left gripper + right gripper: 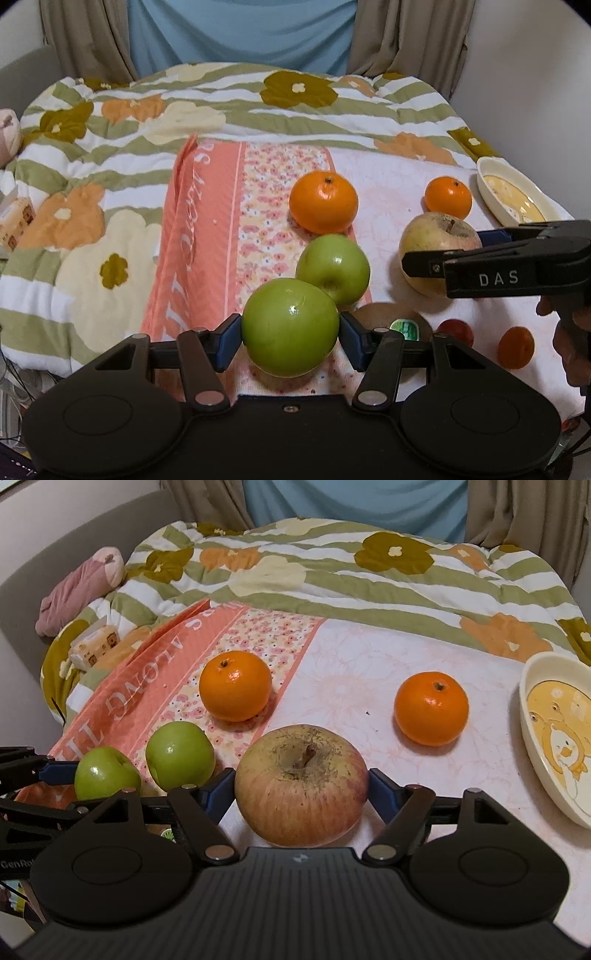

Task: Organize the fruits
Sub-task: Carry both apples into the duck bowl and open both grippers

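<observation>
My left gripper is shut on a green apple, which also shows in the right wrist view. A second green apple lies just beyond it, touching it. My right gripper is shut on a large reddish-yellow apple. A big orange and a smaller orange lie farther back on the cloth. A brown kiwi with a green sticker sits behind my left gripper's right finger.
A cream cartoon dish stands at the right edge. A flowered quilt is bunched behind the cloth. A tissue pack and a pink plush lie at the far left.
</observation>
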The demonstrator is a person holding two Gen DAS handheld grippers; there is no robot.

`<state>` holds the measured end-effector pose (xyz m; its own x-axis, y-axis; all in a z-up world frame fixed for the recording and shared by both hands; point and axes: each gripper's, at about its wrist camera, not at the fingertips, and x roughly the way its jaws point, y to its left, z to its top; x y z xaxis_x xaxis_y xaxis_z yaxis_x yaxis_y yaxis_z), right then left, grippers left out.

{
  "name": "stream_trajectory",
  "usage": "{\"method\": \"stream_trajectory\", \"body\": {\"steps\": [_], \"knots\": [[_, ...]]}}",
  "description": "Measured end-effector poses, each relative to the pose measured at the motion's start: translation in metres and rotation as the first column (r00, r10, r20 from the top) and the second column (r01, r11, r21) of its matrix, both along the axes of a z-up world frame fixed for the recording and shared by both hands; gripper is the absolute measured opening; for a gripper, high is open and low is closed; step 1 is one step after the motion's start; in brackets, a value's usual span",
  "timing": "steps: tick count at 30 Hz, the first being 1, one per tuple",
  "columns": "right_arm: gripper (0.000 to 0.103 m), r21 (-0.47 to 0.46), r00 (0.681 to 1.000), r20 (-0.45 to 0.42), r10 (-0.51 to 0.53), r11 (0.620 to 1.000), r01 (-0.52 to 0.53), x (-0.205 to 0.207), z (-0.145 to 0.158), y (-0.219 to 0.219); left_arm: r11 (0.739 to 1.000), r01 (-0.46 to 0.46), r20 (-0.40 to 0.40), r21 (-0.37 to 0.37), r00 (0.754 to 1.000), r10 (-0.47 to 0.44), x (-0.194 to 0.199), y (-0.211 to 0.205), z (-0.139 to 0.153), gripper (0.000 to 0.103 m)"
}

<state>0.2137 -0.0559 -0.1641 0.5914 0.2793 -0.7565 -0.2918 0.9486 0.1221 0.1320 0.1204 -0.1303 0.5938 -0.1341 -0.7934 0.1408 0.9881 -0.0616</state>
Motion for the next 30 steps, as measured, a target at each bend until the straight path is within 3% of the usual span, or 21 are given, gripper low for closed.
{"method": "stream_trajectory", "body": {"steps": [9, 19, 30], "knots": [[0.091, 0.057, 0.998, 0.058, -0.021, 0.998, 0.018, -0.016, 0.036, -0.044, 1.0, -0.018, 0.065, 0.024, 0.998, 0.016, -0.008, -0.031, 0.039, 0.061], [0.091, 0.079, 0.989, 0.126, -0.074, 0.995, 0.064, -0.032, 0.087, -0.155, 1.0, -0.017, 0.141, 0.009, 0.99, 0.016, -0.013, -0.119, 0.086, 0.061], [0.091, 0.03, 0.979, 0.153, -0.135, 0.991, 0.132, -0.011, 0.097, -0.277, 0.996, 0.077, 0.173, -0.05, 0.983, -0.067, 0.033, -0.232, 0.085, 0.061]]}}
